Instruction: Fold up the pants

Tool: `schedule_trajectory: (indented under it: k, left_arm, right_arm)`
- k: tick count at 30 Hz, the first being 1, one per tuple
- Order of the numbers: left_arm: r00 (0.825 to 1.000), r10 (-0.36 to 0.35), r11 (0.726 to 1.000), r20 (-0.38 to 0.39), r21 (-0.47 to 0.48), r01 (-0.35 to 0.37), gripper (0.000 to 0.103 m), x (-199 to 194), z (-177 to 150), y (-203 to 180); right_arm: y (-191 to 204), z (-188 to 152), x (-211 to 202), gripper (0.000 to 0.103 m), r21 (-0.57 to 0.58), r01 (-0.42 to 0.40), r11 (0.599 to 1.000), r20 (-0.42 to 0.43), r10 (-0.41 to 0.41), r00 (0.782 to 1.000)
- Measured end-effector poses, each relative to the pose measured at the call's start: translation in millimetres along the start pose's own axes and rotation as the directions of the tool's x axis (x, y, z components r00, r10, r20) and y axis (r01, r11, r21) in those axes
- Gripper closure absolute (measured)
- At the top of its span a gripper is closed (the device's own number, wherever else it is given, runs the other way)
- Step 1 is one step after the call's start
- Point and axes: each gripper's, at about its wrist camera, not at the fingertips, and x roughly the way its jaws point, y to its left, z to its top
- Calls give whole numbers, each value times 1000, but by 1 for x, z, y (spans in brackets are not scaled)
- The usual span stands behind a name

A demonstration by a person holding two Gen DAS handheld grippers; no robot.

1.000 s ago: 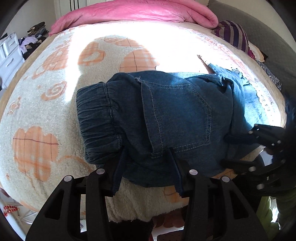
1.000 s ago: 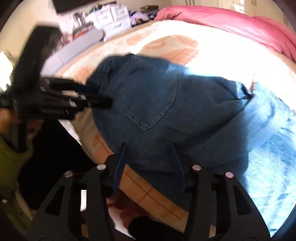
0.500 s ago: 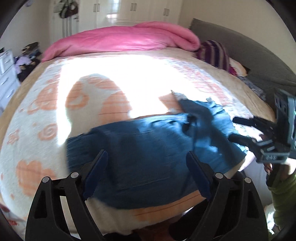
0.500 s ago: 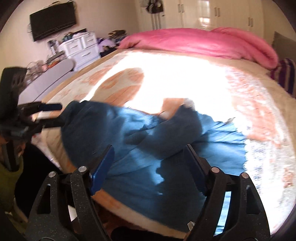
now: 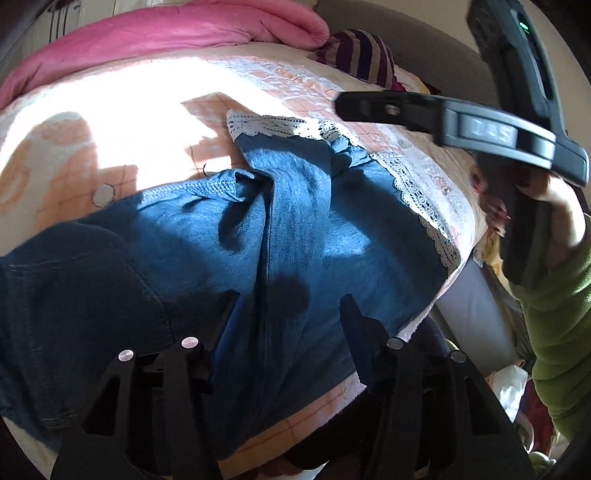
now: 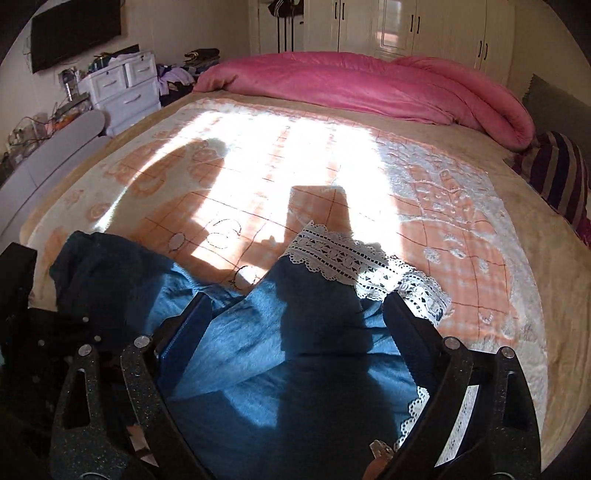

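Note:
Dark blue denim pants (image 5: 295, 229) lie crumpled on the cream and orange blanket (image 5: 110, 147) near the bed's front edge. Their white lace hems (image 6: 332, 254) point toward the middle of the bed. My left gripper (image 5: 288, 302) hovers low over the legs, its jaws closing with denim showing between them; the pads do not press it. My right gripper (image 6: 297, 306) is opening wide above the pants (image 6: 258, 350) and holds nothing. In the left wrist view the right gripper (image 5: 354, 103) crosses the upper right, held by a hand in a green sleeve (image 5: 554, 314).
A rolled pink duvet (image 6: 369, 85) lies along the far side of the bed and a striped pillow (image 6: 557, 173) at the right. White drawers (image 6: 122, 92), a wall TV (image 6: 74, 37) and wardrobes (image 6: 406, 29) stand beyond. The bed's edge drops off right below both grippers.
Both grippers let go of the pants and opened. The left one swung right toward the legs and has narrowed again; the right one rose, and the lace hems now show ahead.

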Motion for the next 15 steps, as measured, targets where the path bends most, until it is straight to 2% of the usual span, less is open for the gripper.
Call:
schedule_trajectory:
  k: [3, 6, 7, 9, 10, 14, 15]
  left_arm:
    - [999, -31, 996, 31, -82, 33, 52, 8, 4, 19]
    - [996, -80, 988, 25, -131, 83, 53, 16, 7, 24]
    - [997, -69, 990, 24, -120, 71, 58, 18, 7, 21]
    - [997, -77, 993, 24, -89, 79, 90, 22, 9, 12]
    - [995, -100, 991, 18, -87, 101, 95, 25, 9, 8]
    - [995, -104, 994, 6, -15, 104, 97, 31, 9, -11]
    - [994, -105, 994, 8, -6, 105, 96, 31, 9, -13]
  right_arm:
    - [3, 12, 29, 15, 0, 2, 1000, -39, -2, 999]
    - [11, 25, 65, 15, 13, 7, 1000, -91, -6, 996]
    - [14, 28, 79, 15, 13, 9, 1000, -112, -7, 994]
    - [18, 34, 102, 15, 5, 42, 999, -142, -41, 989]
    - [17, 37, 114, 15, 6, 72, 997, -158, -70, 985]
    - [6, 45, 144, 15, 41, 129, 991, -202, -118, 972]
    - [1, 45, 148, 18, 51, 137, 989, -205, -124, 971]
